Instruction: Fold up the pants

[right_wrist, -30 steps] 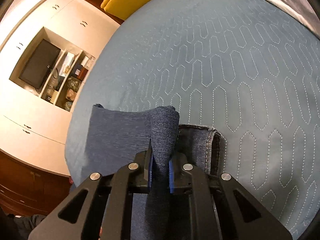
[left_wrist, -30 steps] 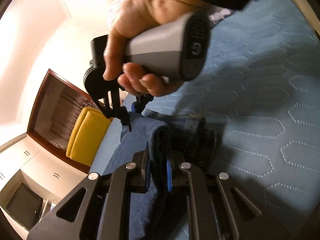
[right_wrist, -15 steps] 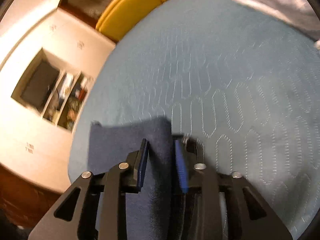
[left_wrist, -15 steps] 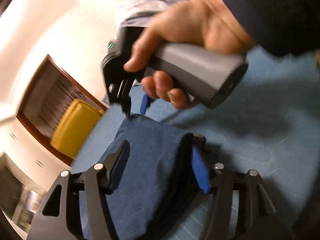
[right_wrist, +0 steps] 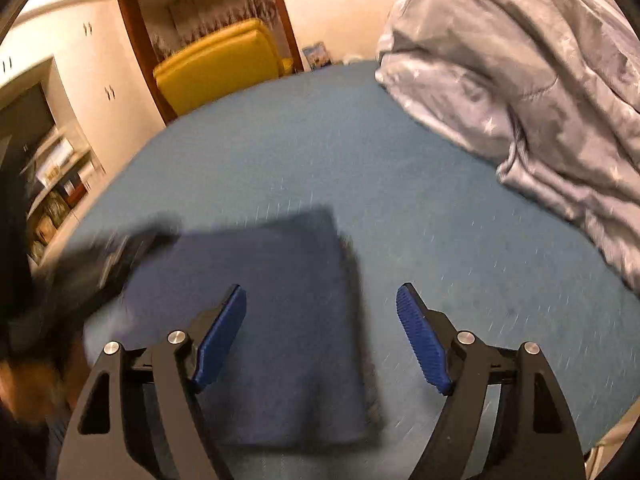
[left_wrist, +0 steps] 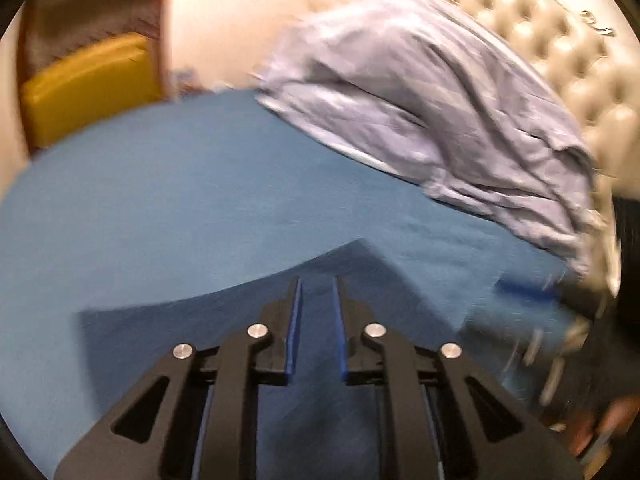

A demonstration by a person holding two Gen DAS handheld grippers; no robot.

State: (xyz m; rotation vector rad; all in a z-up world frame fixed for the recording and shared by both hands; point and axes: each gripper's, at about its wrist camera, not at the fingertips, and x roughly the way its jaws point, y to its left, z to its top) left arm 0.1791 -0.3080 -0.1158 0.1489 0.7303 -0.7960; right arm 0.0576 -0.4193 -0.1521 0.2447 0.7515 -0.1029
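The dark blue pants [right_wrist: 280, 320] lie folded flat in a rectangle on the teal quilted bed [right_wrist: 440, 220]. My right gripper [right_wrist: 322, 288] hovers over their right edge; its jaws are wide and still opening, with nothing between the blue pads [right_wrist: 420, 332]. My left gripper [left_wrist: 316, 280] hangs above the pants [left_wrist: 320, 420]; its jaws are closing to a narrow gap that holds nothing. In the right wrist view the left gripper [right_wrist: 120, 256] is a dark blur by the pants' left edge. The left wrist view shows the right gripper [left_wrist: 560, 320] only as a blur at the right.
A crumpled grey duvet [right_wrist: 540, 80] is heaped at the head of the bed, against a tufted headboard [left_wrist: 560, 40]. A yellow chair [right_wrist: 216, 68] stands beyond the far edge. Cupboards with shelves [right_wrist: 52, 184] line the left wall. A hand [left_wrist: 600, 428] shows at the lower right.
Both grippers let go of the pants fold they pinched and drew back and up. The right jaws spread wide; the left opened, then narrowed. The pants now lie flat.
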